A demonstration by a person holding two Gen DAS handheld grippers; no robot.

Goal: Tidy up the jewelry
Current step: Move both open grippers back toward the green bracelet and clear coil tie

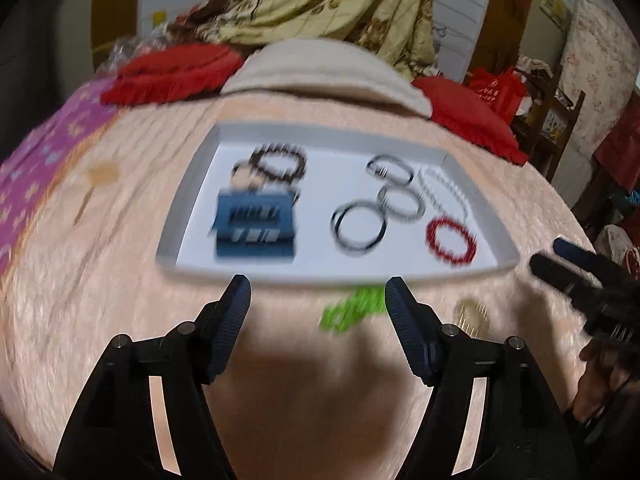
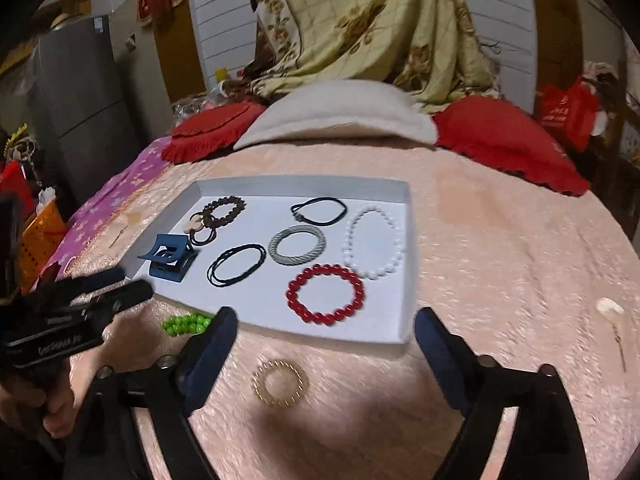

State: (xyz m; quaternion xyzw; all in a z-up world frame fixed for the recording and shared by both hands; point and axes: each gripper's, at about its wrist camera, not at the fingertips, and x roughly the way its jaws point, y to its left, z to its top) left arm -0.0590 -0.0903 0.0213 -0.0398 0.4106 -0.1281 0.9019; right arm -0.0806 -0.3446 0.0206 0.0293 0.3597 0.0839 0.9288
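Now the gold ring [image 2: 280, 387] lies just ahead between the released right gripper [image 2: 326, 330] fingers; the left gripper [image 1: 318, 300], also released, is nearer the green beads [image 1: 352, 310].

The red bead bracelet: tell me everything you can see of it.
The red bead bracelet is a closed ring of round, glossy red beads, plastic or glass by the look of them, all much the same size. It lies flat in the white tray, near its front right corner as the right wrist view shows it. The white bead bracelet lies just behind it, very close; whether they touch I cannot tell. Neither gripper touches it.
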